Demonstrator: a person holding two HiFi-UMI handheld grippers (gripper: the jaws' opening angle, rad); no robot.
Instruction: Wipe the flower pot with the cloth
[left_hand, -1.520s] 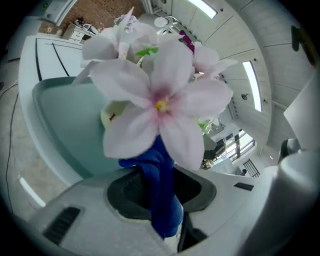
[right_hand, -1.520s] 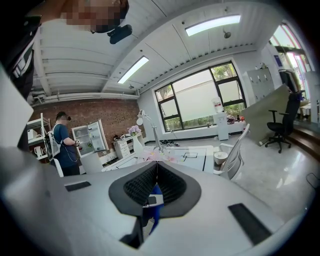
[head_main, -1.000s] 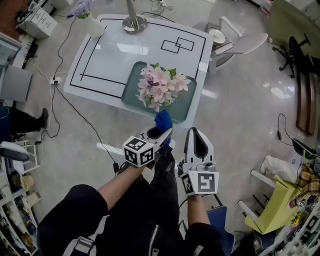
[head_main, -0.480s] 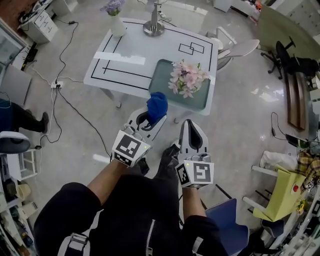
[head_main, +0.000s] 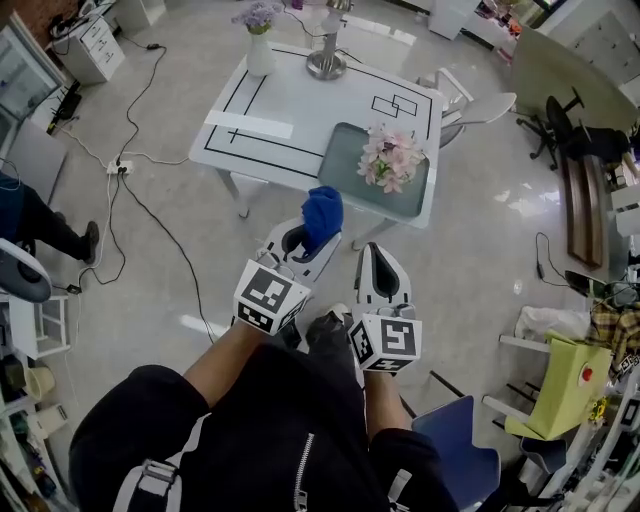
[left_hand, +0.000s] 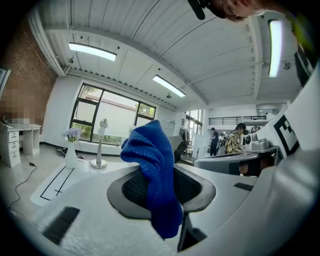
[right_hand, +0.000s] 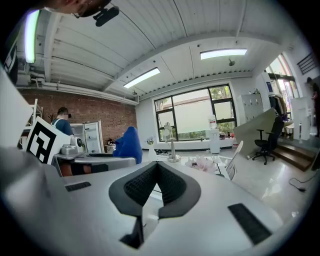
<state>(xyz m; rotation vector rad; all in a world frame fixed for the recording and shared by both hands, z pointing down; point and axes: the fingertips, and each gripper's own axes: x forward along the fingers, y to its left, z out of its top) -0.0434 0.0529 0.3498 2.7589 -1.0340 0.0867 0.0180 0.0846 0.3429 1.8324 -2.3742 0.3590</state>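
The flower pot (head_main: 392, 158) shows as a bunch of pink flowers on a green tray (head_main: 347, 160) at the near right of the white table; its pot is hidden under the blooms. It appears small in the right gripper view, flower pot (right_hand: 205, 162). My left gripper (head_main: 305, 240) is shut on a blue cloth (head_main: 322, 214), held over the floor short of the table. The cloth (left_hand: 156, 175) droops from between the pads. My right gripper (head_main: 374, 256) is shut with nothing in it, beside the left one; the right gripper (right_hand: 156, 182) points toward the table.
The white table (head_main: 300, 105) carries black tape lines, a white vase of purple flowers (head_main: 259, 40) and a metal stand base (head_main: 326, 64). A white chair (head_main: 480, 100) stands at its right. Cables (head_main: 150, 205) run over the floor at left. A blue chair (head_main: 450, 450) is behind me.
The table and flower pot have drawn away toward the top of the head view. Both grippers stay together in front of the body, the cloth still in the left one.
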